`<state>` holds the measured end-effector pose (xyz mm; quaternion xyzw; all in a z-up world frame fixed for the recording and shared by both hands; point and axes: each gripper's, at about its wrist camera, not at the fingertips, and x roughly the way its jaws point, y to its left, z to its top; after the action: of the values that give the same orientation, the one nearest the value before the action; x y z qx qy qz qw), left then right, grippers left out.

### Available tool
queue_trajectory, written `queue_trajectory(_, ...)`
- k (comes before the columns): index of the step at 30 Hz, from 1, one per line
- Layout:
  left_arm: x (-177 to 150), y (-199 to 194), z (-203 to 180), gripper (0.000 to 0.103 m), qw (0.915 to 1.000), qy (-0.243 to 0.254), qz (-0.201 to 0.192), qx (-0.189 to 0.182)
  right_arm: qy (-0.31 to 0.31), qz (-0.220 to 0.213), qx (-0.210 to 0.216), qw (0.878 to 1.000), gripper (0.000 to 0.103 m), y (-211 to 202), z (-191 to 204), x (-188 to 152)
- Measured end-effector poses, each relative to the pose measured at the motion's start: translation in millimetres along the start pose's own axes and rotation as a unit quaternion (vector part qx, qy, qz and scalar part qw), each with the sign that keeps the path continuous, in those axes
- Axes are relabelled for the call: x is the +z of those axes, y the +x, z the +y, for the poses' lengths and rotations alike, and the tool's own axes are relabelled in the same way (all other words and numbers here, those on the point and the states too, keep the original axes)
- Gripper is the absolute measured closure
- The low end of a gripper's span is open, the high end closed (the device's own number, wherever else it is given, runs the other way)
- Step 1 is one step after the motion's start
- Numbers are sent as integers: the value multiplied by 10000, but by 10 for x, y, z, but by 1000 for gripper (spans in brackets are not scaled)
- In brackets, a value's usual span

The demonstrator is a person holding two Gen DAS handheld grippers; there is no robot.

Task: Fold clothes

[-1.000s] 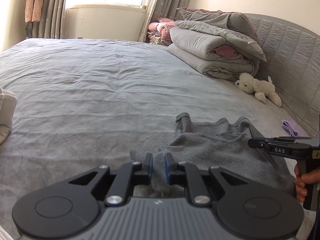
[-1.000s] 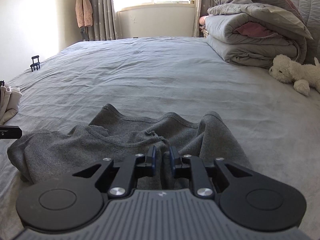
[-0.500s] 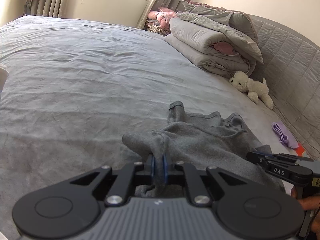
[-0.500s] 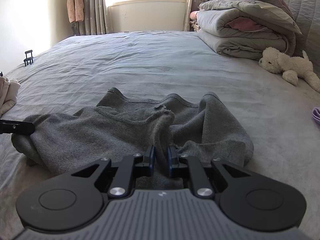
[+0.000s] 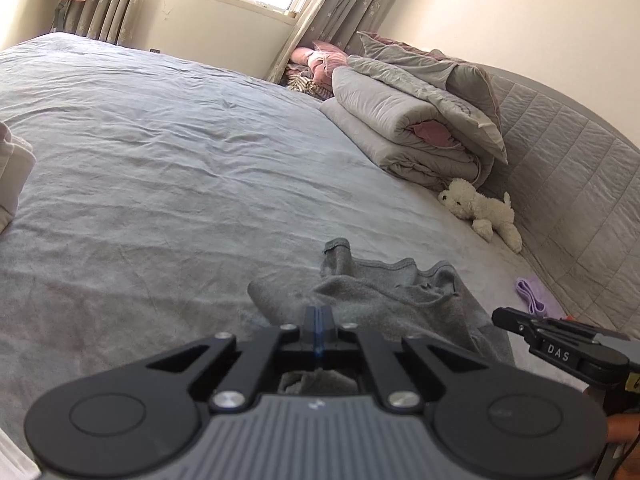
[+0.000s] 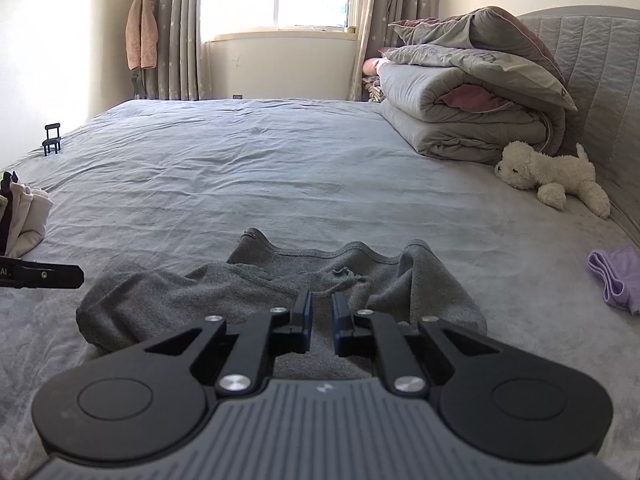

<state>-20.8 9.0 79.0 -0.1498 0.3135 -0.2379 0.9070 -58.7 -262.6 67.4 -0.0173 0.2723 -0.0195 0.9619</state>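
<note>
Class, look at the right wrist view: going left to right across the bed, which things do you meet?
Pale folded clothes → left gripper → grey garment → right gripper → toy dog → purple cloth.

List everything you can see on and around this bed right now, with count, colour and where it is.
grey garment: one, grey, crumpled on the near part of the bed
bed sheet: one, grey, covering the bed
folded duvets: one stack, grey and pink, against the headboard
plush dog: one, cream, beside the stack
purple cloth: one, lilac, right edge
pale clothes: one pile, cream, left edge
small stand: one, black, far left
hanging towel: one, peach, by the curtain
left gripper: shut on the grey garment
right gripper: open, over the garment
</note>
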Motion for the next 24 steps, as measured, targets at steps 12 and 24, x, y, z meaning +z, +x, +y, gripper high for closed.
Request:
queue_trajectory(12, -37, 135, 151, 58, 9989, -235, 370, 180, 762, 442, -134, 9960, 69, 234, -99, -160)
queue_trajectory(24, -53, 267, 148, 47, 9978, -270, 420, 442, 395, 546, -213, 9975, 43, 389, -534, -79)
